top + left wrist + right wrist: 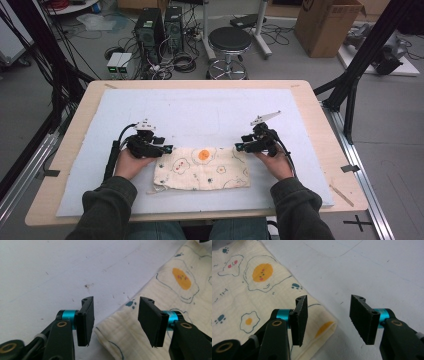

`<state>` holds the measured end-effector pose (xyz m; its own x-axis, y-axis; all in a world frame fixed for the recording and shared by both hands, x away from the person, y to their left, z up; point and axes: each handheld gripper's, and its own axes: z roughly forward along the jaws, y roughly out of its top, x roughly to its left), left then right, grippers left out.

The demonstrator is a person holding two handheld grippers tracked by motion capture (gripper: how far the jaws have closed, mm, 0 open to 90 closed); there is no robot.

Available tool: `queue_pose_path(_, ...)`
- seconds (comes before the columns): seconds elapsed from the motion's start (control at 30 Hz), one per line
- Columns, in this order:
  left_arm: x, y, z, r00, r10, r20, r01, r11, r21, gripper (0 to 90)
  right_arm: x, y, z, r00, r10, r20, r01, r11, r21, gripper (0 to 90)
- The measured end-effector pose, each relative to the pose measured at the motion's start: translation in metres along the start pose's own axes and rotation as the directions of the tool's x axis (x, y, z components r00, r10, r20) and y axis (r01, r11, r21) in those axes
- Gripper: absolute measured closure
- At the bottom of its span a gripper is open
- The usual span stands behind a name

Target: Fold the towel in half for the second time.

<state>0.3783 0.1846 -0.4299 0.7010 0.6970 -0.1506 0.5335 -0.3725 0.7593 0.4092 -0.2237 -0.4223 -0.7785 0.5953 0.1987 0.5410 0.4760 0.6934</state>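
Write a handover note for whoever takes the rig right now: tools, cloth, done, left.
Left tool: open, jaws either side of the cloth's far left corner, not pressing it.
Right tool: open, at the far right corner, not gripping.
Cloth: cream fried-egg print cloth, lying folded and flat on the white mat, near the front edge between both hands.
Done: both tools lined up at the far corners.
Left: probably close on both corners, then carry on with the fold or spread; the frames do not tell which.

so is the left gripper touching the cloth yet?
Apart. In the left gripper view the left gripper stands open, with the cloth's corner lying flat between the pads, a visible gap on each side.
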Motion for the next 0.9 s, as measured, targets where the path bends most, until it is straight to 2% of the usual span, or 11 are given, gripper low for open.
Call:
queue_pose_path(0.13, 0.001, -0.001, 0.003, 1.0, -0.005, -0.005, 0.005, 0.9999, 0.014, 47.1, -0.001, -0.001, 0.002, 0.9998, 0.011, -0.014, -0.011, 1.0, 0.02, 53.3)
queue_pose_path(0.23, 0.0, -0.001, 0.003, 1.0, 0.003, -0.005, -0.003, 0.9999, 0.016, 52.5, -0.002, -0.002, 0.004, 0.9998, 0.007, -0.016, -0.007, 0.999, 0.044, 56.3)
queue_pose_path(0.27, -0.001, -0.002, 0.004, 0.9999, 0.01, 0.002, -0.01, 0.9995, 0.03, 53.6, -0.002, -0.002, 0.005, 0.9998, 0.004, -0.02, -0.004, 0.999, 0.046, 58.4)
queue_pose_path(0.47, -0.003, -0.004, 0.007, 0.9993, 0.03, 0.021, -0.031, 0.9975, 0.063, 68.5, 0.002, -0.002, 0.012, 0.9993, -0.032, -0.019, 0.034, 0.994, 0.105, 72.7)
queue_pose_path(0.5, -0.003, -0.004, 0.008, 0.9991, 0.036, 0.021, -0.038, 0.9971, 0.066, 68.5, 0.002, -0.002, 0.012, 0.9993, -0.032, -0.019, 0.034, 0.994, 0.105, 72.7)
queue_pose_path(0.53, -0.004, -0.004, 0.008, 0.9985, 0.05, 0.023, -0.052, 0.9964, 0.067, 76.8, 0.003, -0.002, 0.012, 0.999, -0.037, -0.026, 0.039, 0.993, 0.112, 80.6)
queue_pose_path(0.6, -0.004, -0.004, 0.008, 0.9981, 0.059, 0.02, -0.06, 0.9957, 0.07, 82.3, 0.002, -0.001, 0.012, 0.9987, -0.034, -0.037, 0.038, 0.993, 0.112, 83.2)
queue_pose_path(0.7, -0.004, -0.003, 0.006, 0.9979, 0.063, 0.017, -0.064, 0.996, 0.062, 85.2, -0.001, -0.001, 0.012, 0.9986, -0.028, -0.044, 0.032, 0.993, 0.112, 84.5)
queue_pose_path(0.8, -0.003, -0.003, 0.004, 0.998, 0.062, 0.008, -0.063, 0.9968, 0.049, 85.7, 0.0, 0.0, 0.01, 0.999, -0.033, -0.031, 0.036, 0.994, 0.107, 85.0)
queue_pose_path(0.83, -0.002, -0.002, 0.002, 0.9985, 0.056, 0.001, -0.056, 0.9982, 0.025, 85.8, -0.001, 0.0, 0.009, 0.999, -0.036, -0.027, 0.039, 0.994, 0.104, 85.0)
queue_pose_path(0.9, 0.0, -0.001, 0.0, 0.9986, 0.051, -0.011, -0.051, 0.9987, 0.008, 85.9, -0.003, 0.001, 0.008, 0.9993, -0.027, -0.026, 0.029, 0.995, 0.095, 85.1)
